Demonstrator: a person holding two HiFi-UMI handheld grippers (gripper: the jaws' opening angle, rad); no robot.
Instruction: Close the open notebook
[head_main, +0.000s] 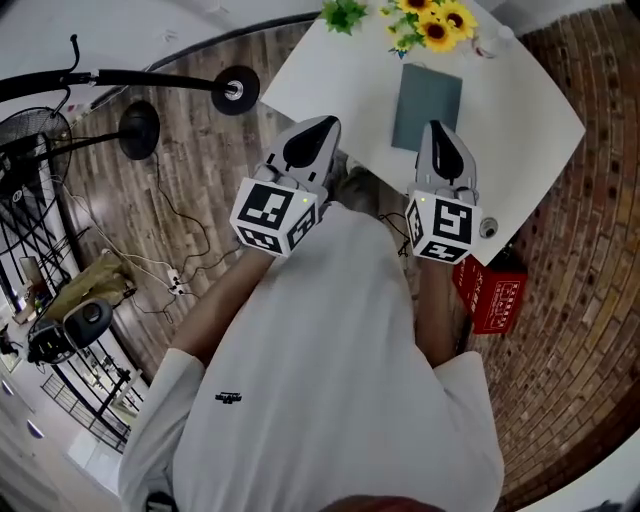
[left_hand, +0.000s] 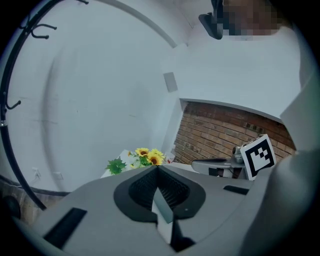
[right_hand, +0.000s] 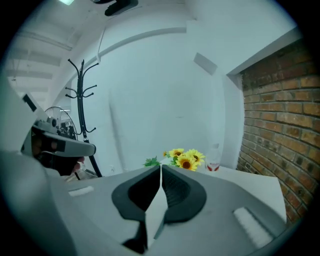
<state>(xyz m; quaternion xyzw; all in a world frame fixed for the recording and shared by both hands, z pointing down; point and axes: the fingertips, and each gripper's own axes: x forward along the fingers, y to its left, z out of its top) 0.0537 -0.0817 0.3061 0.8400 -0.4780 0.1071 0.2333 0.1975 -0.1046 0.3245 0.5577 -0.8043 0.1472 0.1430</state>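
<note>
Head view shows the notebook (head_main: 427, 106) lying closed near the counter's (head_main: 530, 120) far edge by the sunflowers (head_main: 432, 22), with left gripper (head_main: 323, 124) and right gripper (head_main: 437, 126) jaws together and empty; unpressed, its cover might spring open.

The notebook (head_main: 427, 105) at upper centre was dull grey-green, and the desk (head_main: 530, 120) under it was white. The sunflowers (head_main: 435, 25) at the top edge were yellow with green leaves. The left tongs (head_main: 322, 128) and right tongs (head_main: 438, 130) were pale grey with black pads, and their cubes were patterned in black-and-white squares. The box (head_main: 492, 292) at right was red, the brickwork (head_main: 580, 330) red-brown, and the floorboards (head_main: 200, 160) at left grey-brown.
</note>
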